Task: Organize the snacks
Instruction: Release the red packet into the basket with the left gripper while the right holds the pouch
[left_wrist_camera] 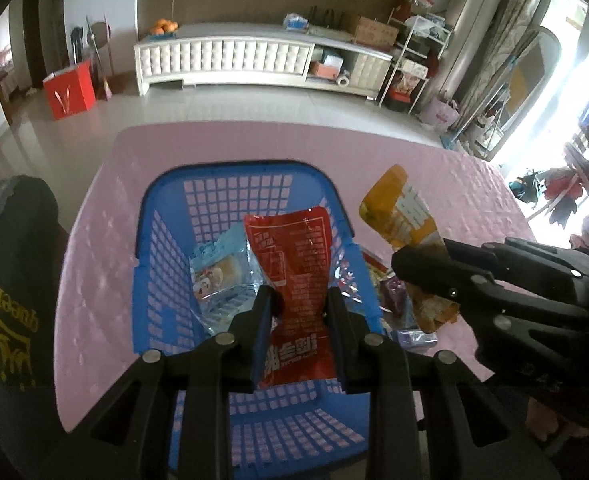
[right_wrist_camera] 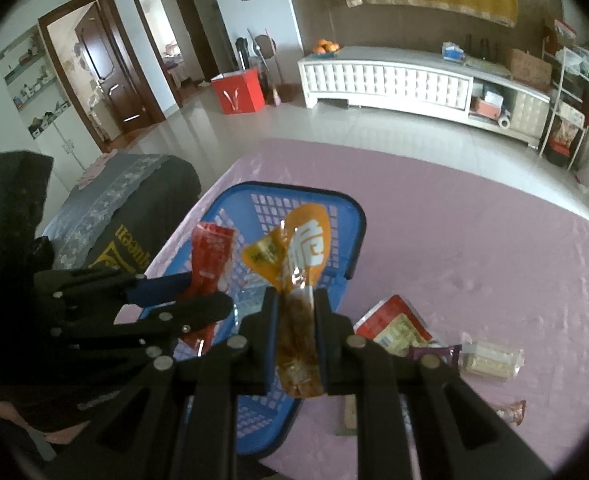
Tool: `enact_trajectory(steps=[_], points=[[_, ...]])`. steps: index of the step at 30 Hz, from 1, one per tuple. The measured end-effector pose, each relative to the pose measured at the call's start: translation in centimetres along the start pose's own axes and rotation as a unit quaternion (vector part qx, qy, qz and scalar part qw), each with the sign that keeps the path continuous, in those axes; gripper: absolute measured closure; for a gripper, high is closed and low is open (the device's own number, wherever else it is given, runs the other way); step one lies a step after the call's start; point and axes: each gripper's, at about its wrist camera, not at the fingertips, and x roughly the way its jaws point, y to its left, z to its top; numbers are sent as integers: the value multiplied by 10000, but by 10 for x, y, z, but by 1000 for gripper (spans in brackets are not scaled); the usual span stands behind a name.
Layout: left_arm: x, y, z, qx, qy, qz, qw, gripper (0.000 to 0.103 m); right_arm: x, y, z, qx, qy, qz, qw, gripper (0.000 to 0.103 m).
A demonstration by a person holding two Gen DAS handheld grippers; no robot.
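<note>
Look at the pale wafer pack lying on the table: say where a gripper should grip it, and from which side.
Grip the wafer pack across its short width at the middle, coming from straight above. It lies flat on the table, long and narrow, with clear cloth along both long edges; the purple packet crowds its left end.

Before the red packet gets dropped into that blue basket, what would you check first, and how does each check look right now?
1. Left gripper clamped on the red packet: ok.
2. Red packet over the blue basket: ok.
3. Room in the basket beside the clear packet already in it: ok.
4. Right gripper holding the orange packet firmly: ok.
5. Right gripper clear of the left one's drop path: cannot tell.
6. Loose snacks on the pink tablecloth out of the way: ok.
</note>
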Motion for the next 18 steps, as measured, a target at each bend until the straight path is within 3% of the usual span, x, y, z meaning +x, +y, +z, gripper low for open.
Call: enact_trajectory(steps=[1,13,15,18], points=[[6,1,2,4,47,-21,10000,78,2,1,1,16,19,-21,10000,83],[59,9,38,-155,334,-370,9986,75,15,-30,19,239,121,-281,9992,83],[60,8,43,-180,276,-398,9987,59,22,-26,17,305,121,-293,9990,83],[58,6,50,-121,173,-256,9994,48,23,-27,14,393,132,-298,9987,83]])
